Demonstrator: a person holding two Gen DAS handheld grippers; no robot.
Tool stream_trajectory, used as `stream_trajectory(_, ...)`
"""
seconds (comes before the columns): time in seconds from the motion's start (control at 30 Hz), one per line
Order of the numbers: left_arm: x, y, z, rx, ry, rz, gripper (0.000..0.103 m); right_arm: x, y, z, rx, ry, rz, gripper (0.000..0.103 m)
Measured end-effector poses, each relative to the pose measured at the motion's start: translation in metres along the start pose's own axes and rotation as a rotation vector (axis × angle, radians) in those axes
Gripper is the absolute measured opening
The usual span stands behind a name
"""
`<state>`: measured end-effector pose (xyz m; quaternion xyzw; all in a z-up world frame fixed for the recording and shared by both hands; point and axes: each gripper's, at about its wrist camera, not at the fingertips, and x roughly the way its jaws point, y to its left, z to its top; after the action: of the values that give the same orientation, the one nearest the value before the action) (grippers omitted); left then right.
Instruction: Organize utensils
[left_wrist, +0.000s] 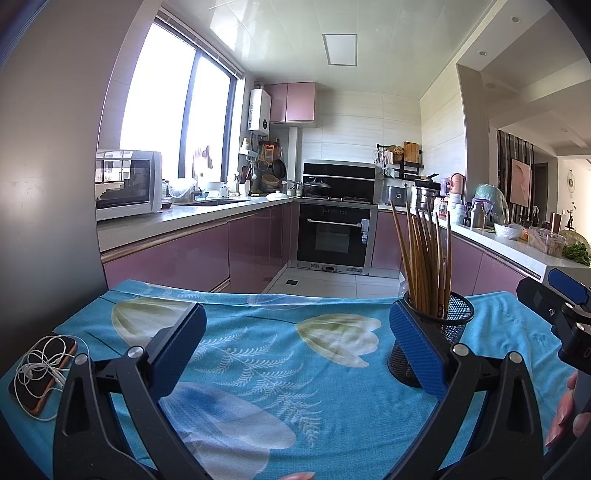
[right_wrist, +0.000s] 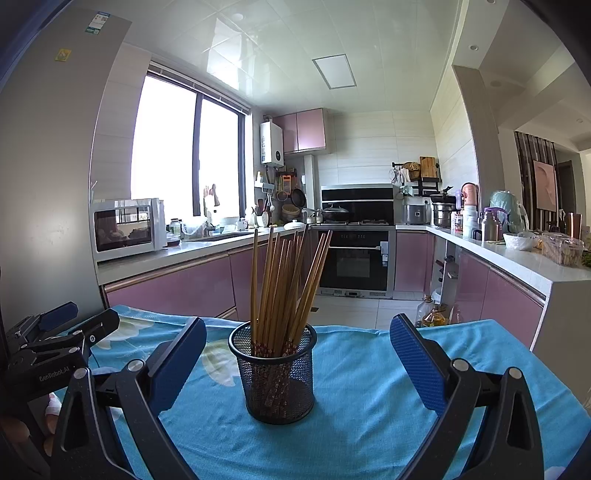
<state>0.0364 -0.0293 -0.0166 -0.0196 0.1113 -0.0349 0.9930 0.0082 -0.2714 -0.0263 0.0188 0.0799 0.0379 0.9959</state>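
Observation:
A black mesh cup (right_wrist: 275, 380) stands upright on the blue flowered tablecloth (right_wrist: 369, 424), holding several wooden chopsticks (right_wrist: 284, 284). My right gripper (right_wrist: 297, 365) is open, its blue pads to either side of the cup without touching it. In the left wrist view the same cup (left_wrist: 456, 328) with its chopsticks (left_wrist: 428, 258) sits at the right, partly behind the right pad (left_wrist: 417, 350). My left gripper (left_wrist: 297, 350) is open over bare cloth (left_wrist: 277, 362) with nothing between its fingers. Each view shows the other gripper at its edge.
A phone with white earphones (left_wrist: 42, 373) lies at the cloth's left edge. A grey fridge side (left_wrist: 44, 184) rises at the left. Beyond the table's far edge are pink kitchen cabinets (left_wrist: 177, 258), an oven (left_wrist: 334, 236) and bottles on the floor (right_wrist: 430, 314).

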Motion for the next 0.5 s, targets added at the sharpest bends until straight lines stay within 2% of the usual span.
stream_trajectory(0.5,-0.0067,-0.003,0.0012,0.025,-0.021,0.004,0.098,0.0024,-0.0022,-0.0035,0.004,0.01,0.001,0.096)
